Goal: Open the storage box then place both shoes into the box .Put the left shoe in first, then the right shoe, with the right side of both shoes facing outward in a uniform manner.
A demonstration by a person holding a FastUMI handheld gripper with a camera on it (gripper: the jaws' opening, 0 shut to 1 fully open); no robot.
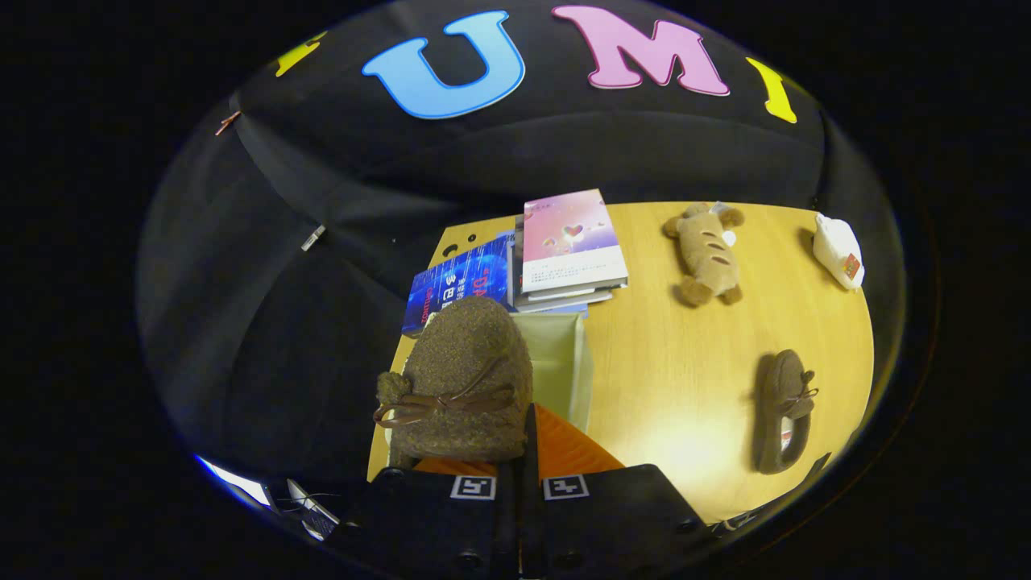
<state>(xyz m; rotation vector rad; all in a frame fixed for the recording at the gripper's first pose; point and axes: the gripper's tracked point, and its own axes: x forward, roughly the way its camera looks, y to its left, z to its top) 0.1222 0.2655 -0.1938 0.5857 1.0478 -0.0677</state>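
My gripper (527, 431) is shut on the rear rim of a brown fuzzy shoe (463, 379) with a dark lace bow. The shoe hangs toe away from me, above the near left part of the pale green storage box (568, 362). The box is open at the top, and the shoe hides most of its inside. The second brown shoe (781, 411) lies on the wooden table (676, 379) to the right of the box, well apart from the fingers, with its opening towards me.
A stack of books (568, 246) and a blue book (459, 282) lie just beyond the box. Farther right on the table lie a brown plush toy (707, 254) and a small white object (838, 251). The table's left edge runs close beside the box.
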